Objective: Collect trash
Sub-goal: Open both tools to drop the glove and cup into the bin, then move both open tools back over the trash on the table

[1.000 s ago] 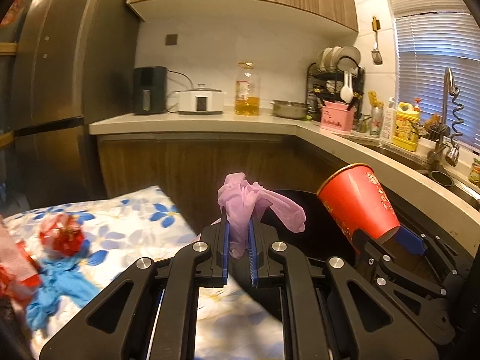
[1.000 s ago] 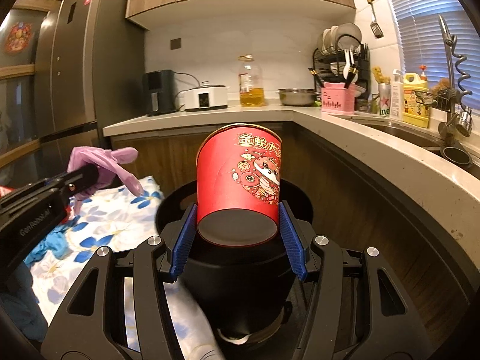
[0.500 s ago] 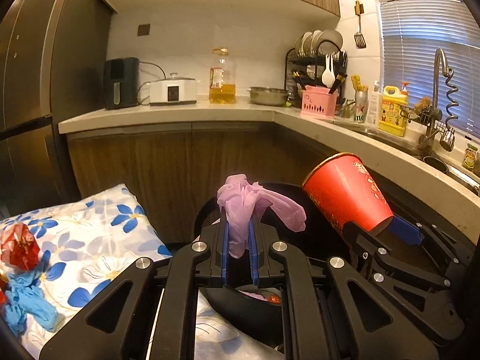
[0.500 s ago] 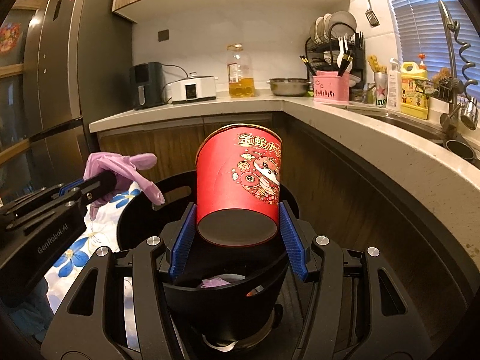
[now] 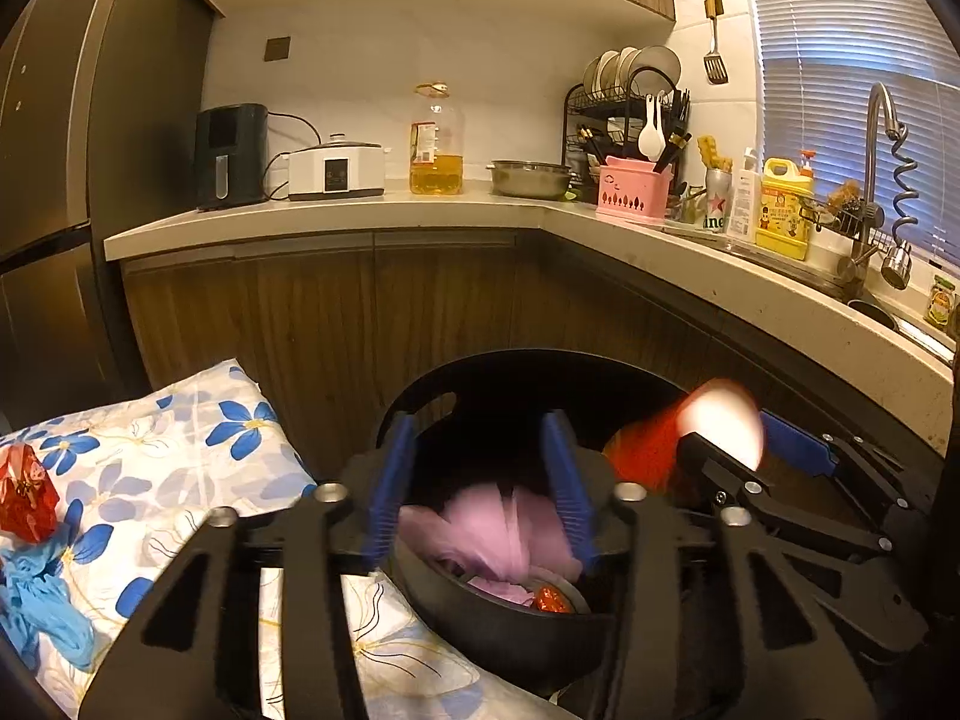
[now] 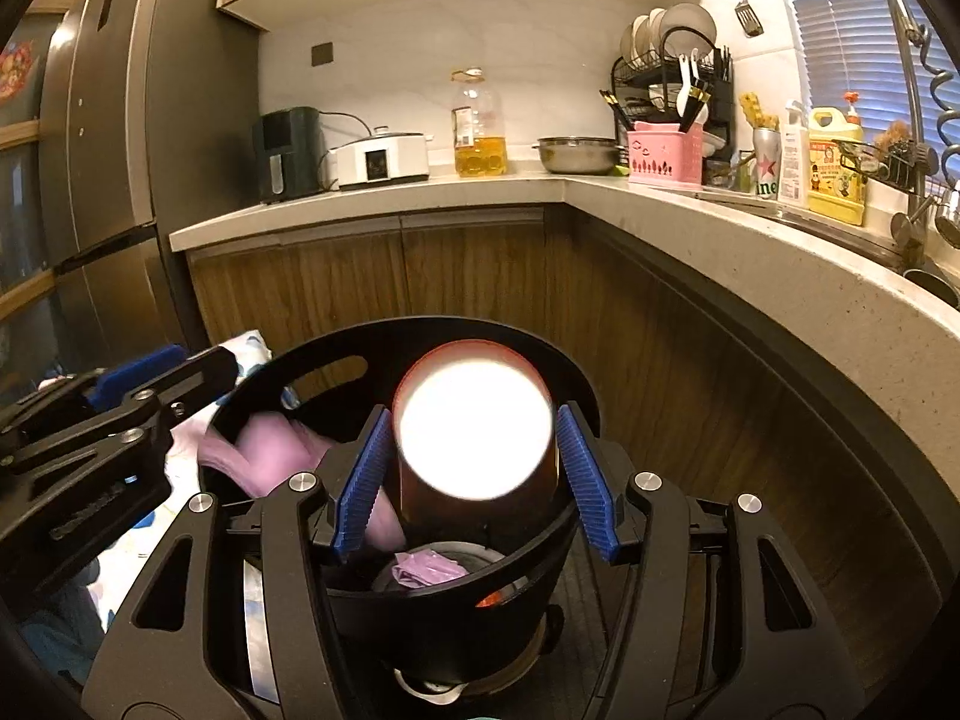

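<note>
- At the far left of the left wrist view, a crumpled red wrapper (image 5: pixel 25 501) and a blue glove (image 5: pixel 42 603) lie on the flowered cloth (image 5: pixel 180 468), the wrapper just above the glove.
- The left hand-held gripper (image 5: pixel 477 489) is over the near edge of the black bin (image 5: pixel 510 630), its blue pads spread wide apart and gripping nothing.
- The pink glove (image 5: pixel 498 531) is a blurred shape between and just below those pads, in the mouth of the bin and touching neither pad as far as the blur allows.
- Inside the bin, under the glove, more pink material and a small red scrap (image 5: pixel 549 600) lie on a pale round piece at the bottom.
- The red cup (image 6: pixel 474 426) is blurred above the bin, its bright white base toward the right wrist camera.
- The right hand-held gripper (image 6: pixel 474 474) has its pads parted either side of the cup, with a narrow gap showing on each side, so it does not clamp the cup.
- Behind, the tabletop (image 6: pixel 372 204) carries a white cooker (image 6: pixel 381 159), an oil bottle (image 6: pixel 479 126) and a steel bowl (image 6: pixel 576 153).
</note>
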A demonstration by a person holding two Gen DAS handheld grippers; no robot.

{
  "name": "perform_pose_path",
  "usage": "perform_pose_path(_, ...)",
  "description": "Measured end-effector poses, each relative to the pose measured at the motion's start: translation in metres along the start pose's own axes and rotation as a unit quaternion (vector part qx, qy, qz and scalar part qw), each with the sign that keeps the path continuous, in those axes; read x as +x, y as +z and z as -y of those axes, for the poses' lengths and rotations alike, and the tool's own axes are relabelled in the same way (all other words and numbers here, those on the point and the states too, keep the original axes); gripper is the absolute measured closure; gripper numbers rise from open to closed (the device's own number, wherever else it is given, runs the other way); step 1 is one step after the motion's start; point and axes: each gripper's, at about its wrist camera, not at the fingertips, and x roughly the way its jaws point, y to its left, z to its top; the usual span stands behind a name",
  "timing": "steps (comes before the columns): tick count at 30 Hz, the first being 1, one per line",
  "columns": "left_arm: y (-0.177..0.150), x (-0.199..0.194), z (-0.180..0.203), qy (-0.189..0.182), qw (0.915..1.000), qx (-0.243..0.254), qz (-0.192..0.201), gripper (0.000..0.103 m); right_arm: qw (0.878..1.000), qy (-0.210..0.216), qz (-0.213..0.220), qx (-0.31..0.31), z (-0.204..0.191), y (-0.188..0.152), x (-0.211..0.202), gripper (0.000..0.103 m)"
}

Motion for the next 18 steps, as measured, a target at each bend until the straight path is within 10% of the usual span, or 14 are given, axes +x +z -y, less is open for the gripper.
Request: perform_pose_path(18,-0.008,-0.034,-0.022,0.058,0.9980,-0.027,0.001,0.015,1.000,-0.013,0.005,0.013,0.006,-0.004,-0.026,0.024)
